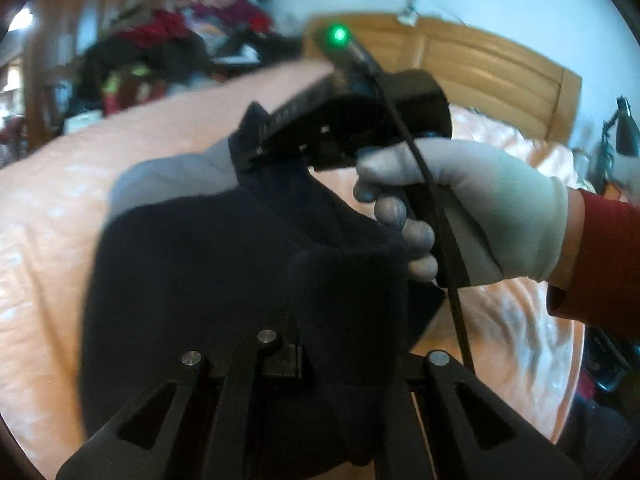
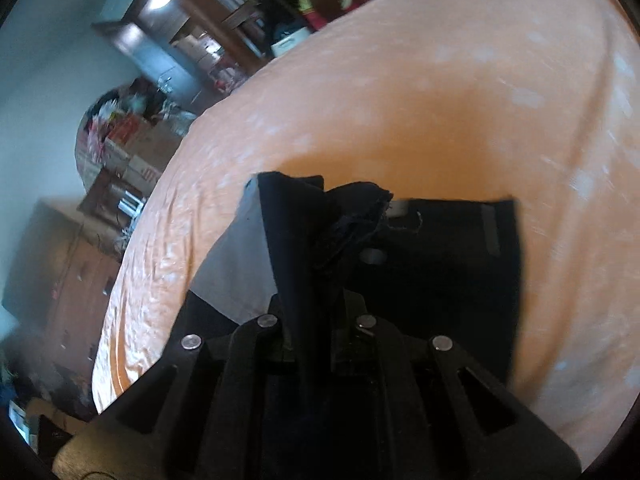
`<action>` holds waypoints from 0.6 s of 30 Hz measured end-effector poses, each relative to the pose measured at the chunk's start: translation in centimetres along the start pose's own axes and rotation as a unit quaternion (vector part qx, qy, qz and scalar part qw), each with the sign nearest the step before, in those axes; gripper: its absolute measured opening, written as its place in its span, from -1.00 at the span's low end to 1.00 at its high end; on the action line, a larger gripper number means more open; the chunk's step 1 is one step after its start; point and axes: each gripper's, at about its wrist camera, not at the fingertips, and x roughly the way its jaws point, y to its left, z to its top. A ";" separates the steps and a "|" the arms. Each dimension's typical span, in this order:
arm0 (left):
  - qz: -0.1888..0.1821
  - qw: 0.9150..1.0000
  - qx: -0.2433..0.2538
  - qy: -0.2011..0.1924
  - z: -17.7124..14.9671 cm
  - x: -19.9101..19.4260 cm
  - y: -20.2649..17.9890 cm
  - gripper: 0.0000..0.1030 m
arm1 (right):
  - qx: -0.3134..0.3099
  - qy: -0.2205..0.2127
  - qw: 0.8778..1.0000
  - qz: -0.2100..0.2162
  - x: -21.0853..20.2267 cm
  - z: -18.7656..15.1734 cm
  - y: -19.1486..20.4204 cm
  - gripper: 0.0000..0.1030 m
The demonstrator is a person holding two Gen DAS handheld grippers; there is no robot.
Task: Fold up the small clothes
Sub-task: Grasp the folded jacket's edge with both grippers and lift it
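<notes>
Dark navy garment (image 1: 224, 280), with a pale grey panel (image 1: 168, 176) at one side, hangs in the air above the bed, stretched between the two grippers. Beneath it spreads the bed's peach-orange cover (image 1: 52, 184), mottled with pale flecks, and behind that stands a wooden headboard (image 1: 492, 64). A heap of mixed clothes (image 1: 192, 28) is piled past the far edge of the bed. In the left wrist view the right gripper (image 1: 250, 156) is pinched closed on the garment's upper edge by the neckline, gripped by a hand in a light grey glove (image 1: 472, 204) with a red sleeve (image 1: 608, 256) behind it; a green light (image 1: 339, 34) glows on top of that tool. The left gripper (image 1: 296, 320) has its fingers buried in the cloth, which drapes from them, so it is clamped on the fabric. In the right wrist view a bunched fold of the cloth (image 2: 312, 240) rises between that gripper's closed fingers.
</notes>
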 end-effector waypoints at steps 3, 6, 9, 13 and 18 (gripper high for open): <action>-0.013 0.999 -0.002 0.032 1.1 3.8 -1.0 -0.81 | 0.027 0.020 0.999 0.009 1.0 0.1 -3.7 -0.85; -0.014 0.999 0.005 0.048 2.1 6.4 -2.8 -0.76 | 0.045 0.025 0.998 0.034 1.1 0.8 -6.2 -0.85; -0.012 0.999 0.004 0.051 3.2 8.6 -3.6 -0.71 | 0.050 0.024 0.997 0.058 1.5 1.4 -7.5 -0.84; -0.008 0.999 0.002 0.045 2.0 10.2 -5.2 -0.66 | 0.016 -0.011 0.997 0.080 0.2 2.1 -6.8 -0.84; -0.020 0.995 0.002 0.094 0.8 13.6 -5.6 -0.59 | 0.075 0.035 0.994 0.072 3.7 -1.3 -10.7 -0.91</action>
